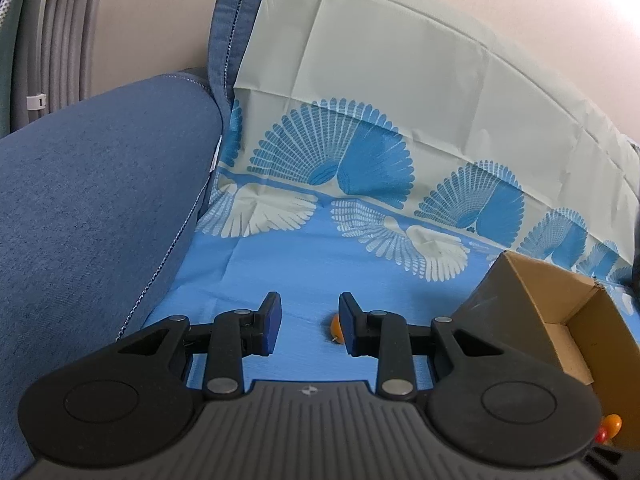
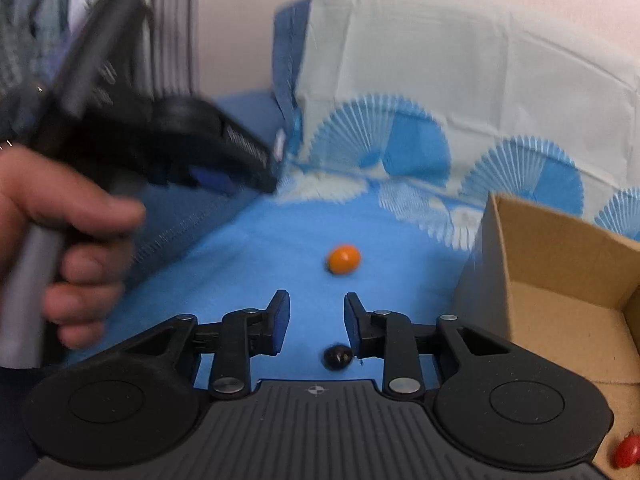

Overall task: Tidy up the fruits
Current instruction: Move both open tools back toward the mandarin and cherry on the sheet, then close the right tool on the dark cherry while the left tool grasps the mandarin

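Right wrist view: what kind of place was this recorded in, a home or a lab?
Most likely a home living room. The work surface is a blue fabric sofa draped with a fan-patterned cloth, with a cardboard box and an orange cherry tomato on it, and a curtain behind.

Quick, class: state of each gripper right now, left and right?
Left gripper: jaws open, holding nothing.
Right gripper: jaws open, holding nothing.

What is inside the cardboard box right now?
In the right wrist view, the cardboard box shows one red fruit on its floor near the front. The right tool body covers part of the floor, so more may lie there unseen.
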`<state>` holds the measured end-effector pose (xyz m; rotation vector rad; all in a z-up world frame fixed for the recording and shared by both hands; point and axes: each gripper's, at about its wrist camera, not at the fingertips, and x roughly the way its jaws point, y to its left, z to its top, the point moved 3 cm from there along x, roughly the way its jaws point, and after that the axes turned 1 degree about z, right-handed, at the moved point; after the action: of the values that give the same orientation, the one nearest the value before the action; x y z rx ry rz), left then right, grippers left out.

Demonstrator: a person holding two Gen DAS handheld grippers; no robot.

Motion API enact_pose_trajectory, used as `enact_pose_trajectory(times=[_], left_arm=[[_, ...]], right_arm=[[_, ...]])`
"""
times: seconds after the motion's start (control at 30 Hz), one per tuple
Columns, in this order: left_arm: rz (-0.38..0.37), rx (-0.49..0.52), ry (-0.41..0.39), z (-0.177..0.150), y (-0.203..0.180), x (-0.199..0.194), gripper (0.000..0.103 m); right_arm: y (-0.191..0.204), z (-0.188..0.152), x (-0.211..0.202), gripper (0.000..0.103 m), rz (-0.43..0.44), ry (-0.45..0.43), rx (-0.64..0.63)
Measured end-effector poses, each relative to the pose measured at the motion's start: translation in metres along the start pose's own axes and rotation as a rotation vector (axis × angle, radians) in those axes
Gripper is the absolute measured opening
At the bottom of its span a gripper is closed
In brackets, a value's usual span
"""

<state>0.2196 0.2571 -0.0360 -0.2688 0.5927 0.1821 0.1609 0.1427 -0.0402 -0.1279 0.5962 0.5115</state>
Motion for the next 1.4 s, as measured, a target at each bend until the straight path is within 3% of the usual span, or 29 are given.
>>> enact_pose_trajectory(times=[0.1,0.27,0.37,0.53,0.6,0.67,0.77,0.83,0.9,1.0,1.1,1.2,1.3,1.33,1.4], left_arm=[[0.013,0.006,0.010,0.000,0.001,0.005,0.035],[0.020,0.025,0.029,-0.001,0.001,0.015,0.035],[0.023,0.046,0.043,-0.002,-0.001,0.022,0.035],[0.016,0.109,0.038,-0.005,-0.011,0.026,0.035],[0.012,0.121,0.042,-0.006,-0.013,0.030,0.035],[0.009,0.131,0.052,-0.007,-0.015,0.036,0.035],[0.000,0.158,0.065,-0.008,-0.026,0.047,0.037],[-0.011,0.190,0.055,-0.008,-0.037,0.055,0.045],[-0.026,0.217,0.039,-0.007,-0.046,0.067,0.064],[-0.077,0.270,0.088,-0.010,-0.057,0.095,0.068],[-0.053,0.326,0.081,-0.012,-0.059,0.113,0.072],[-0.069,0.290,0.138,-0.017,-0.054,0.127,0.072],[-0.065,0.343,0.143,-0.026,-0.062,0.136,0.071],[-0.068,0.364,0.143,-0.028,-0.066,0.138,0.068],[-0.052,0.399,0.154,-0.033,-0.070,0.145,0.045]], right_arm=[[0.003,-0.004,0.018,0.032,-0.043,0.056,0.020],[0.006,-0.011,0.045,0.042,-0.160,0.116,0.023],[0.001,-0.012,0.062,0.049,-0.182,0.155,0.076],[-0.003,-0.016,0.088,0.051,-0.189,0.212,0.133],[-0.005,-0.018,0.095,0.049,-0.188,0.235,0.155],[-0.006,-0.020,0.100,0.031,-0.185,0.245,0.172],[-0.007,-0.020,0.102,0.025,-0.191,0.239,0.190],[-0.007,-0.019,0.099,0.024,-0.198,0.230,0.209],[-0.008,-0.015,0.095,0.024,-0.197,0.220,0.221],[-0.008,-0.014,0.093,0.025,-0.197,0.219,0.223],[-0.009,-0.021,0.094,0.025,-0.200,0.253,0.231],[-0.008,-0.023,0.095,0.025,-0.202,0.263,0.224],[-0.007,-0.021,0.096,0.025,-0.204,0.266,0.223],[-0.006,-0.021,0.096,0.025,-0.206,0.266,0.226],[-0.005,-0.021,0.096,0.025,-0.208,0.262,0.222]])
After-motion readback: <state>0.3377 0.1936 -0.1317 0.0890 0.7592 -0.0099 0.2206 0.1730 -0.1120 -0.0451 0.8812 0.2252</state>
